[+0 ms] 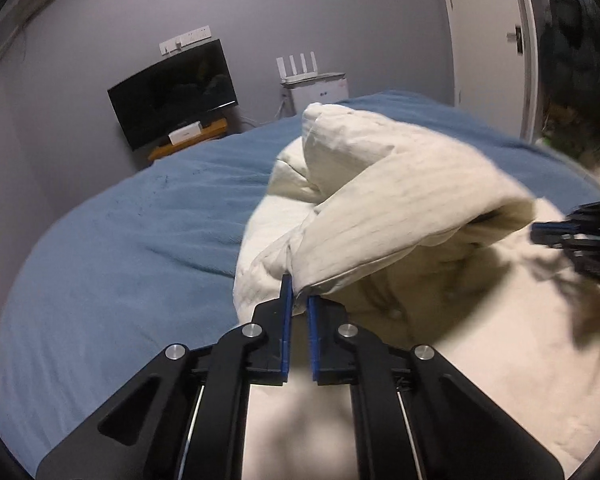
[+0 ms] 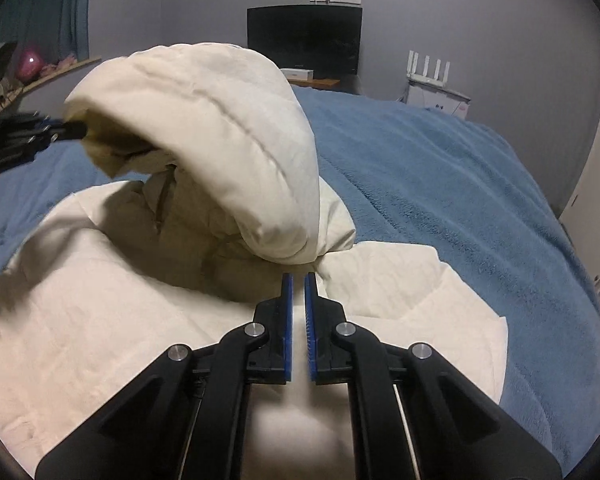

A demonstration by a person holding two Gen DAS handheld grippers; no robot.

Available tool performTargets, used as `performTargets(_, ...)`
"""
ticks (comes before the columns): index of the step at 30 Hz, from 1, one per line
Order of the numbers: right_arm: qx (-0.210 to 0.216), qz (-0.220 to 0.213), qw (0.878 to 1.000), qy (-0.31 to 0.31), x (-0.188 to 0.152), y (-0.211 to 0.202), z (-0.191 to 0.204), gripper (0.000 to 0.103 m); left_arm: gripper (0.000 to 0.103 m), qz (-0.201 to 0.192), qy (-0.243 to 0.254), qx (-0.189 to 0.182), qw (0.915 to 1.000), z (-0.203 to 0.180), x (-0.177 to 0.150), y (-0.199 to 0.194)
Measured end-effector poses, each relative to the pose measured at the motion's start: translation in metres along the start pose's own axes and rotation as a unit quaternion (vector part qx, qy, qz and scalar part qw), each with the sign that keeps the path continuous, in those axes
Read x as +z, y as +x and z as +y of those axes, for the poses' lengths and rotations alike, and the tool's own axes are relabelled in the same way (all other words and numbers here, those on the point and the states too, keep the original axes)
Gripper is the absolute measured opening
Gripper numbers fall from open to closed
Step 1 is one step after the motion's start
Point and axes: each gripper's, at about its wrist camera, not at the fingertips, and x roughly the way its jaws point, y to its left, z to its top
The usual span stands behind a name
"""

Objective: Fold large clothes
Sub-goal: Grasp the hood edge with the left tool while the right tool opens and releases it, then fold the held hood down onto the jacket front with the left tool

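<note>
We see a cream quilted jacket [image 2: 112, 320] — puffy, stitched in parallel channels, soft and matte — spread across a blue fleece bed cover [image 1: 112, 240] whose nap is rumpled into low ridges. One padded part of the jacket is lifted and curls over the rest in a thick rounded arch; beneath it we can make out the shaded inside and a row of snap buttons.

Our left gripper [image 1: 299, 292] has its blue-padded jaws nearly closed, pinching the hem of that lifted flap between the tips. Our right gripper [image 2: 299, 280] also shows a narrow gap between its ribbed blue pads; it sits just at the base of the raised fold, but we cannot tell whether any cloth is caught in it.

Beyond the far edge of the bed stand a dark monitor [image 2: 304, 38] on a wooden stand and a white four-antenna router [image 2: 428, 68] on a white box, against a grey wall.
</note>
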Motion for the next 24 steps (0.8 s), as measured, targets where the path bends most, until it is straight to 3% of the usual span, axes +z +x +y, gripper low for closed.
performTargets(4, 0.038, -0.023, 0.999, 0.013, 0.003, -0.025, -0.005, 0.006, 0.007, -0.001, -0.024, -0.031, 0.9992, -0.006, -0.015, -0.024)
performTargets(5, 0.043, -0.028, 0.999, 0.015, 0.003, -0.03, -0.005, 0.011, 0.007, 0.004, -0.032, -0.035, 0.9989, -0.006, -0.022, -0.027)
performTargets(8, 0.059, -0.041, 0.997, 0.028, 0.013, -0.036, -0.005, 0.048, 0.007, 0.036, -0.044, -0.032, 0.9979, -0.002, -0.048, -0.008)
performTargets(13, 0.063, -0.014, 0.998, 0.022, 0.035, -0.013, 0.017, 0.048, 0.007, 0.09, -0.063, -0.024, 0.9936, 0.013, -0.079, 0.035)
performTargets(15, 0.061, 0.003, 0.998, 0.011, 0.041, 0.004, 0.025, 0.048, 0.007, 0.101, -0.047, -0.016, 0.9937, 0.013, -0.08, 0.049)
performTargets(19, 0.069, 0.076, 0.995, 0.011, 0.041, 0.052, 0.033, 0.048, 0.009, 0.099, -0.042, -0.025, 0.9939, 0.015, -0.078, 0.052)
performTargets(21, 0.073, 0.092, 0.993, 0.018, 0.037, 0.065, 0.032, 0.048, 0.018, 0.096, -0.053, -0.038, 0.9932, 0.021, -0.077, 0.049)
performTargets(22, 0.074, 0.096, 0.992, 0.023, 0.037, 0.069, 0.031, 0.048, 0.031, 0.095, -0.058, -0.043, 0.9928, 0.023, -0.078, 0.046)
performTargets(23, 0.076, 0.097, 0.992, 0.028, 0.036, 0.072, 0.029, 0.048, 0.053, 0.09, -0.062, -0.049, 0.9928, 0.026, -0.079, 0.042)
performTargets(24, 0.076, 0.095, 0.992, 0.026, 0.036, 0.073, 0.029, 0.048, 0.065, 0.085, -0.065, -0.052, 0.9929, 0.028, -0.078, 0.037)
